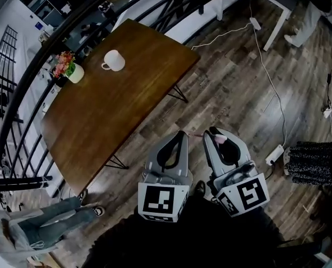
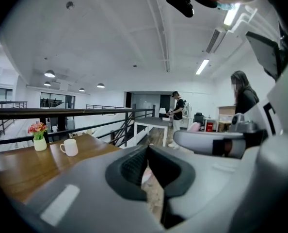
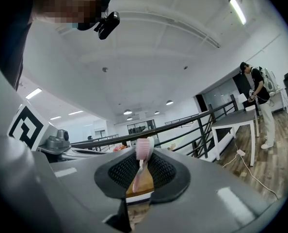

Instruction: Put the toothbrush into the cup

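Toothbrush sits pinched by its handle in my right gripper, head leading toward the cup on the tabletop, while my left gripper is closed, empty.

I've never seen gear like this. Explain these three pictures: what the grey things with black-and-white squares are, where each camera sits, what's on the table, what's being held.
There is no robot here: a person carries a two-jaw gripper in each hand. The top-down picture comes from a camera on the person's head. The other two come from cameras riding on each gripper, looking along its jaws. The left gripper is closed and empty. The right gripper clamps a pink toothbrush. On the wooden table stand a white cup and a small pot of flowers.
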